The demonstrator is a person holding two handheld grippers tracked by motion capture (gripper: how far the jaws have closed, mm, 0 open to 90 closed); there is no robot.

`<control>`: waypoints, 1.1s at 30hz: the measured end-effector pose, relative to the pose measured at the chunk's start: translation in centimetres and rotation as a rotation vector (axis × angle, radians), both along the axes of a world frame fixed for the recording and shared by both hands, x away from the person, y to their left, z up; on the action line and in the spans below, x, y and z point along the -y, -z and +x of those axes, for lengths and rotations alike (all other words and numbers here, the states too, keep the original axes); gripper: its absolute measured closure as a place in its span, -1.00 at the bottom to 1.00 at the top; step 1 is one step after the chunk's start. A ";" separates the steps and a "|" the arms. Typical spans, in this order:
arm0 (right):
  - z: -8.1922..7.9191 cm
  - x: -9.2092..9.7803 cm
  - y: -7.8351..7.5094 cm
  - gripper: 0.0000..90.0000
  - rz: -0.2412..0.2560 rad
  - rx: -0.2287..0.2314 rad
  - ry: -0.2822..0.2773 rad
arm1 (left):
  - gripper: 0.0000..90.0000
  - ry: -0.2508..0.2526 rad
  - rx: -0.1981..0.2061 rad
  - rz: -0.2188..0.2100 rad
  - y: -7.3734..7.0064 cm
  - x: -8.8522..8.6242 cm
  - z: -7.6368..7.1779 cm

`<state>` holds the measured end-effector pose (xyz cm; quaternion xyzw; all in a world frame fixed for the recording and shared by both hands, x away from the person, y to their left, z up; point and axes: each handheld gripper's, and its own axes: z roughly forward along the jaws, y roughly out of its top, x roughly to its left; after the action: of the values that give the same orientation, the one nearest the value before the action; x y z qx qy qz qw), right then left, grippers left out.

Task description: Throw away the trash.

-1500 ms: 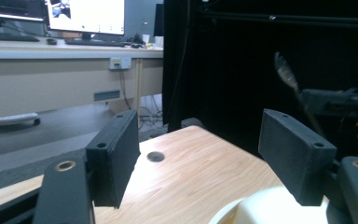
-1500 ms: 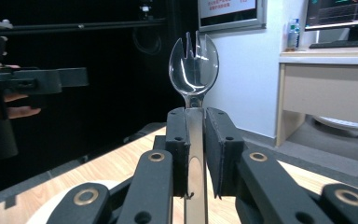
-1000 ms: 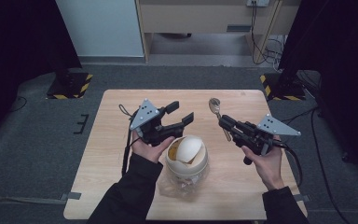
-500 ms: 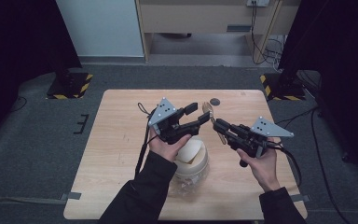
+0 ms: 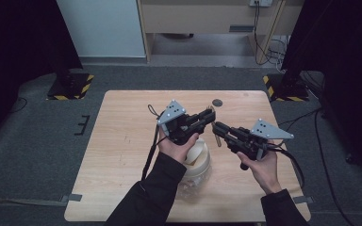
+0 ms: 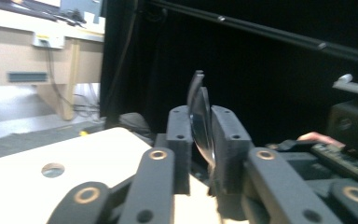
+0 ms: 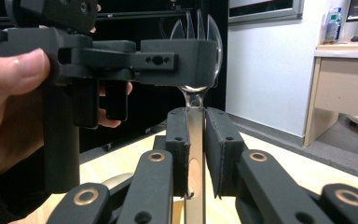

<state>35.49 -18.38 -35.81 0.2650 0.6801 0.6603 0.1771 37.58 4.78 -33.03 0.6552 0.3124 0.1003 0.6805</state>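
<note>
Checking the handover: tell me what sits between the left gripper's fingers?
In the left gripper view, the spork's head sits edge-on between the left gripper's fingers.

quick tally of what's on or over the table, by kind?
Tongs: 2 (left, right)
Spork: 1, held between both tongs
Jar: 1
Small round disc: 1
Total: 5
</note>
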 end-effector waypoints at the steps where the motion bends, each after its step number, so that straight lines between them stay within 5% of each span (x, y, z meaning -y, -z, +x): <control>1: 0.0 0.0 0.0 0.78 -0.002 0.001 -0.001 | 0.79 0.006 0.000 -0.006 0.0 0.1 0.0; 9: 0.0 0.6 -0.4 0.67 0.028 -0.004 0.004 | 0.84 0.029 0.045 -0.033 -0.6 -0.2 -0.3; 15: 0.2 2.0 -0.7 0.60 0.040 -0.011 0.052 | 0.84 0.016 0.084 -0.035 -1.2 -1.2 -0.5; 17: 0.7 3.0 -0.2 0.50 0.014 -0.028 0.110 | 0.84 0.004 0.109 -0.038 -1.5 -1.8 -0.7; 25: 2.4 5.4 3.3 0.32 -0.083 -0.107 0.242 | 0.84 -0.029 0.152 -0.043 -2.3 -3.8 -1.0; 33: 3.9 8.8 8.7 -0.15 -0.178 -0.228 0.366 | 0.84 -0.103 0.184 -0.013 -2.0 -7.9 -1.9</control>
<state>39.43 -27.15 -44.53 0.4400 0.6919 0.5203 0.2386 35.70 12.67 -31.00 0.6217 0.2827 0.1928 0.7045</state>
